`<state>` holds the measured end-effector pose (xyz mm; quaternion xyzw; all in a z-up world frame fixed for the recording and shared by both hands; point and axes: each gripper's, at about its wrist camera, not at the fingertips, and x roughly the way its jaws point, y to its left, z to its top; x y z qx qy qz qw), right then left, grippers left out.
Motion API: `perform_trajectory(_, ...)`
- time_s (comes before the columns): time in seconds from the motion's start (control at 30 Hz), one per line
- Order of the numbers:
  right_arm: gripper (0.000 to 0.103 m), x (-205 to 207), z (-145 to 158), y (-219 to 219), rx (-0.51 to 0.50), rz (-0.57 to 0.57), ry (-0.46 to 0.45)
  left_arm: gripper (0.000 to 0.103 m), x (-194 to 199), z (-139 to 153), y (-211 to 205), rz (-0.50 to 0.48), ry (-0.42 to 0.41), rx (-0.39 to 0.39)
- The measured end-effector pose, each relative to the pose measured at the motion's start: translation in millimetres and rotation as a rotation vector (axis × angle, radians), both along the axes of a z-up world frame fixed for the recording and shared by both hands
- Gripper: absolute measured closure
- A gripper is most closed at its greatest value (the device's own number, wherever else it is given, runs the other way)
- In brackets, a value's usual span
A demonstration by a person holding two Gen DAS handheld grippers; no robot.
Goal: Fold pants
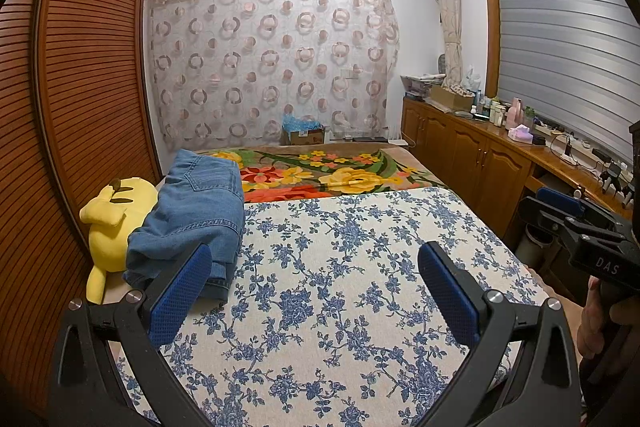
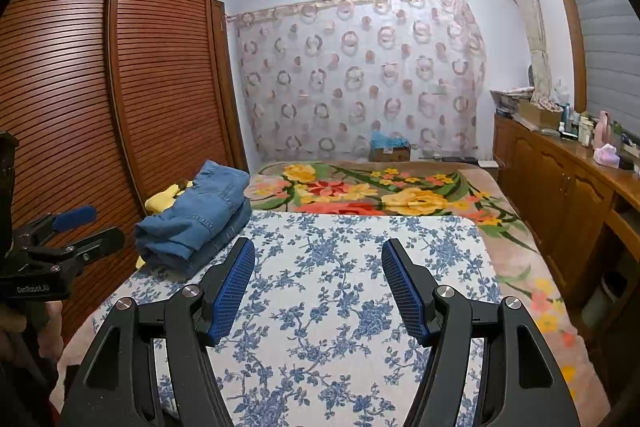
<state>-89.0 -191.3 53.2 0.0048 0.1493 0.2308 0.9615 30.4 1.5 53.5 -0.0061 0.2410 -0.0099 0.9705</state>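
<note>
Folded blue denim pants (image 1: 196, 215) lie in a stack at the left side of the bed, on the edge of the blue-flowered white cloth (image 1: 340, 291). In the right wrist view the same pants (image 2: 200, 219) sit ahead and to the left. My left gripper (image 1: 316, 259) hovers open over the cloth, its left pad just in front of the stack, nothing between its fingers. My right gripper (image 2: 318, 255) is open over the bare cloth, holding nothing. Each gripper also shows at the side of the other view: the right gripper (image 1: 560, 211) and the left gripper (image 2: 80, 223).
A yellow plush toy (image 1: 108, 223) lies under and left of the pants, against the slatted wooden wardrobe (image 1: 80, 87). A bright flower-patterned blanket (image 1: 320, 171) covers the far bed. Wooden cabinets (image 1: 472, 155) with bottles and clutter line the right wall. A person's hand (image 1: 596, 323) grips the right handle.
</note>
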Motion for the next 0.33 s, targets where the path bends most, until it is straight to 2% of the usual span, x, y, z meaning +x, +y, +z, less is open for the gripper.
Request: perform_trajectory(0.33, 0.035, 1.0, 0.2, -1.0, 0.001, 0.000, 0.000, 0.000, -0.4, 0.0, 0.9, 0.000, 0.000, -0.001)
